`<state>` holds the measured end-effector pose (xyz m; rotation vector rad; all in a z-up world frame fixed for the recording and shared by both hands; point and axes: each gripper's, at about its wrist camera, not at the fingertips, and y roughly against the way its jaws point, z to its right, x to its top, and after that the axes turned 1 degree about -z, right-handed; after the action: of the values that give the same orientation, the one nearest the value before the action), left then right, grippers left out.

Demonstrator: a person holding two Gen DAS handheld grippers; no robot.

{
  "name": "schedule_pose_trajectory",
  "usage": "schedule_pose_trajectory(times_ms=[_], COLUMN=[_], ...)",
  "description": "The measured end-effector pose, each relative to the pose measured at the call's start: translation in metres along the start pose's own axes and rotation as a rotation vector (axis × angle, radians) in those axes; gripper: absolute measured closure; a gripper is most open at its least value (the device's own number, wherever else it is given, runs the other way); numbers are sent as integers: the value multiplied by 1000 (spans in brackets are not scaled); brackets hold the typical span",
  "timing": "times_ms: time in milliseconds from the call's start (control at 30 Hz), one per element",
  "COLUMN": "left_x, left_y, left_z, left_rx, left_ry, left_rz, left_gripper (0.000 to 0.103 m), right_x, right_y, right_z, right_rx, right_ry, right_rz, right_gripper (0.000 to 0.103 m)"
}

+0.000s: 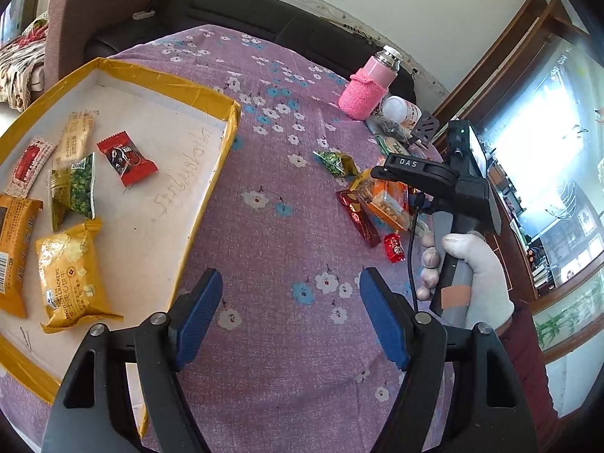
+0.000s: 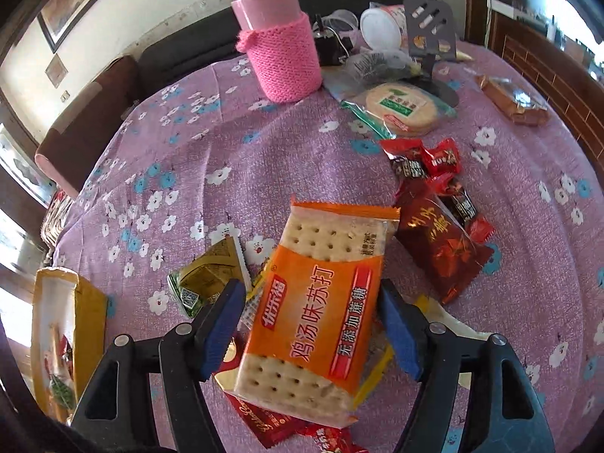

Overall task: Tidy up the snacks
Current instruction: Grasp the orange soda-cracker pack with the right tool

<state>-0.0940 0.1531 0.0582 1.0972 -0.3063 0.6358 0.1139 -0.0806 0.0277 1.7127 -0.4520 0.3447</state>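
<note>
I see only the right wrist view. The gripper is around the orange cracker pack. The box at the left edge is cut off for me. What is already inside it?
Observer: Six snacks lie in the box, among them a yellow cracker pack and a red candy.
Operator: Where is the left gripper?
Observer: The left gripper is open over bare tablecloth, beside the box.
Operator: Who holds my gripper?
Observer: A white-gloved hand grips its handle.

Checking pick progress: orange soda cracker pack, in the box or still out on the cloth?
Out. The orange cracker pack lies on other snacks on the purple tablecloth, between the right gripper's open jaws; the cardboard box sits apart, left.
</note>
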Motion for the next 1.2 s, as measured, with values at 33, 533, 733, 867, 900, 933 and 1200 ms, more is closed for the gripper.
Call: schedule_pose_trajectory(times_ms=[33,533,733,867,900,933,1200], left_x=[0,18,75,112,117,124,133], left_y=[-1,-21,-64,-110,-118,-132,-204], left_z=[-2,13,46,60,61,65,89], left_rx=[-2,26,31,9,6,8,3], left_ry=[1,-60,-192,-218,-222,-234,-385], left_rz=[-2,-29,-47,-87,-97,-110,-209], left_gripper=[28,28,28,28,28,28,28], right_x=[-2,-59,-72,-70,-70,-70,-70], right_y=[1,52,49,42,43,45,51], right_z=[-1,73,101,106,106,104,101], right_rx=[-1,293,405,459,464,471,494], right_ry=[4,-85,-153,-166,-164,-158,-139], right_rz=[9,87,149,109,110,113,125], right_gripper=[45,47,47,47,47,47,47])
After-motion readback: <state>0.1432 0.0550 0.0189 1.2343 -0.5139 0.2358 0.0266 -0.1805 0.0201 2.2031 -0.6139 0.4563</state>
